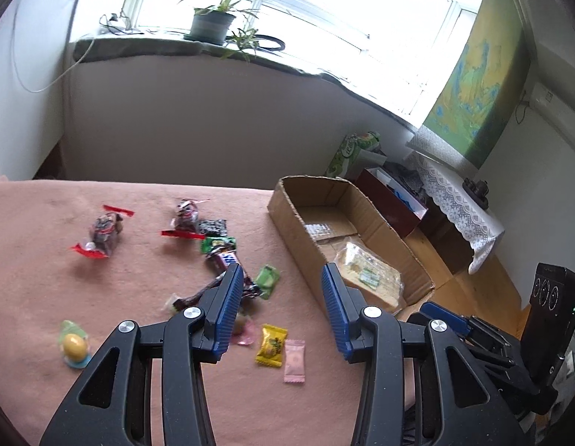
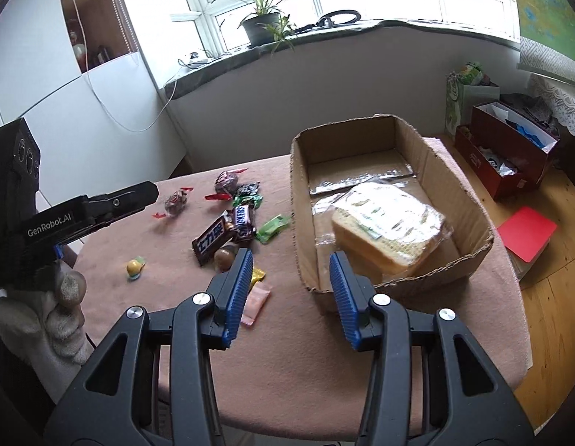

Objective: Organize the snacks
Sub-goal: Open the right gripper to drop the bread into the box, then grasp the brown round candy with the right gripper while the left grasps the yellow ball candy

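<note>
One clear-wrapped bread pack [image 2: 389,228] lies in the brown cardboard box [image 2: 469,249]; perhaps ten wrapped sweets [image 2: 231,226] wait on the pink-clothed bench [image 2: 287,364] (both tools, left tool [image 1: 282,306] and right tool [image 2: 290,291], gape empty).

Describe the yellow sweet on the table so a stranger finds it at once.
Start at the cardboard box on the pink tablecloth; the loose snacks lie to its left. At the near edge of that scatter sits a small yellow sachet, beside a pale pink sachet. It is the only flat, bright yellow wrapper with crimped ends.
</note>
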Demonstrator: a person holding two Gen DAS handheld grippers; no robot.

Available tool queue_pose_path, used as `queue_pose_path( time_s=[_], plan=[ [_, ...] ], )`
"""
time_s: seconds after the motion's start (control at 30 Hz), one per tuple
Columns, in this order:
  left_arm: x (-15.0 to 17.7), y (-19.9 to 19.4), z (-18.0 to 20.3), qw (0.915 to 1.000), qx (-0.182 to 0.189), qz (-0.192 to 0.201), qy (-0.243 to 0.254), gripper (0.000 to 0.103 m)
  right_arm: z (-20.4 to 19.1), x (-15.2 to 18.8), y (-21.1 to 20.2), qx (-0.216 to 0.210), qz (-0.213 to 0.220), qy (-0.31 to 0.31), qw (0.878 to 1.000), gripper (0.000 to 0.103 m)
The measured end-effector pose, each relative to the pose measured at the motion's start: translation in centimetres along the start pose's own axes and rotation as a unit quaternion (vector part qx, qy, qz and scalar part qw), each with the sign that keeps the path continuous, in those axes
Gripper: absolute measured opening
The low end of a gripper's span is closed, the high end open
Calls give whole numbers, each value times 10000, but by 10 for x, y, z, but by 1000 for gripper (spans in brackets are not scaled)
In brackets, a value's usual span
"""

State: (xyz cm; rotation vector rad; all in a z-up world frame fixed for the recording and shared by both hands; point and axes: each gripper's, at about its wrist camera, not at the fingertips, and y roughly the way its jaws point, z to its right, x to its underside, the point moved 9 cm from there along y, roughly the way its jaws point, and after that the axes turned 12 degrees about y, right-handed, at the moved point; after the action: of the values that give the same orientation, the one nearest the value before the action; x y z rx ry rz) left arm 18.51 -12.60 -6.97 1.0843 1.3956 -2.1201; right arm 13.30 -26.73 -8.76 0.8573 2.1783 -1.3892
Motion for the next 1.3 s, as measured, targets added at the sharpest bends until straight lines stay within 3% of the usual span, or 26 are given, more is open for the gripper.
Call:
queue_pose_path(
  time_s=[0.17, 0.23, 0.3, 0.53, 0.77, 0.87, 0.93, 1.1, 1.3],
  plan=[
    [18, -26, -37, 9991, -329, 86, -257, 42, -29, 26, 17, -197, -345, -283, 9988, 49],
    [27, -36, -52, 9983, -454, 102, -348, 42, -39, 34, 25, -175, -391, -411, 9982, 62],
    [38, -44, -67, 9970, -640, 84, -415, 42, -50, 41, 32, -174, -424, -511, 9976, 66],
    [80, -67, -123, 9893, -1266, -103, -713, 42, -73, 47, 62, -164, -596, -678, 9958, 66],
    [103, -67, -158, 9849, -1412, -262, -964, 42, -80, 51, 93, -12, -787, -863, 9932, 66],
    [108, -60, -159, 9854, -1349, -327, -983, 42, -81, 49, 104, 45, -814, -908, 9925, 64],
    [111, -54, -159, 9861, -1294, -367, -971, 42, -81, 47, 110, 64, -859, -910, 9921, 55],
    [112, -44, -151, 9882, -1242, -407, -800, 42, -81, 45, 129, 194, -950, -964, 9906, 45],
    [107, -33, -146, 9896, -1283, -413, -503, 42, -79, 42, 148, 410, -965, -1032, 9891, 43]
  ],
)
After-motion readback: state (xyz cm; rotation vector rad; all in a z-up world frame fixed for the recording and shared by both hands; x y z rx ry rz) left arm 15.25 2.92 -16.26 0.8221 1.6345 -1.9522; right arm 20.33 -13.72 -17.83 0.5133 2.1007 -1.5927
